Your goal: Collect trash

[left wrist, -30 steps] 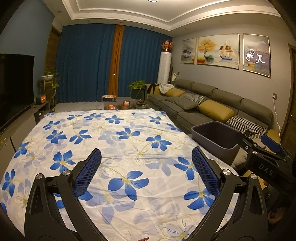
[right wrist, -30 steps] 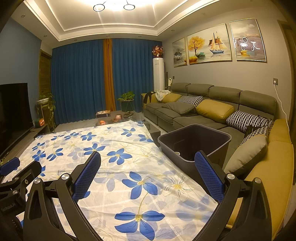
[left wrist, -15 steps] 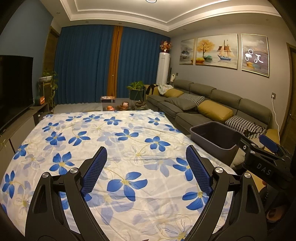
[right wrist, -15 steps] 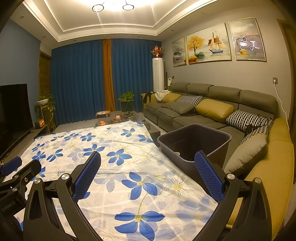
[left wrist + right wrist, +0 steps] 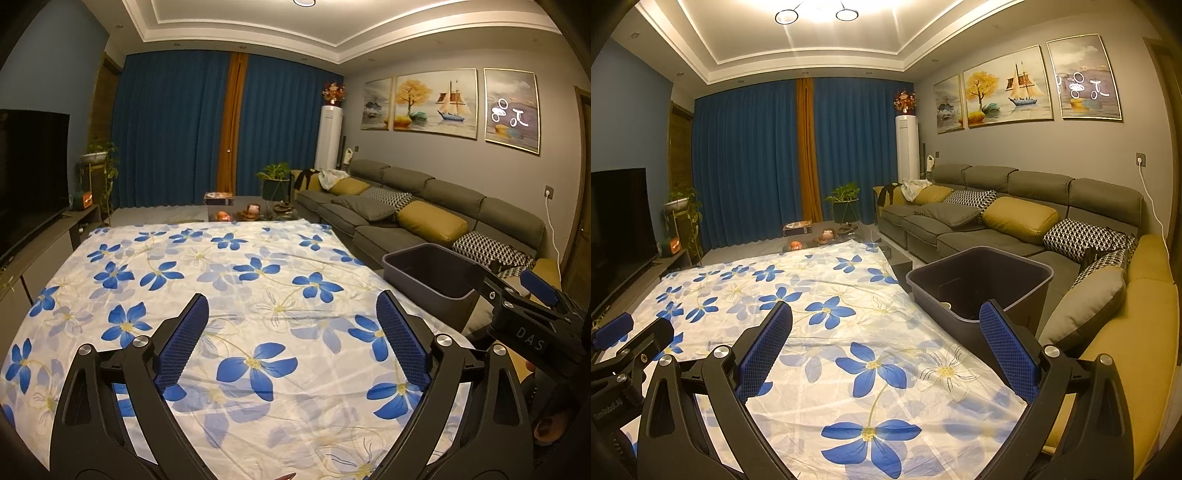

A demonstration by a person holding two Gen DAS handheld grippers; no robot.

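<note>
Hovering over floral cloth (image 5: 258, 280): left claw (image 5: 291, 339) just reopened, empty; right claw (image 5: 886, 354) spread, empty; bin (image 5: 1030, 273) beside

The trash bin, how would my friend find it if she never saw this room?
Look for the long grey sofa under the paintings. Between it and the table's blue-flowered cloth stands the dark grey bin. It is the only open-topped square tub there, hard plastic next to soft cushions, with something small and pale at its bottom.
</note>
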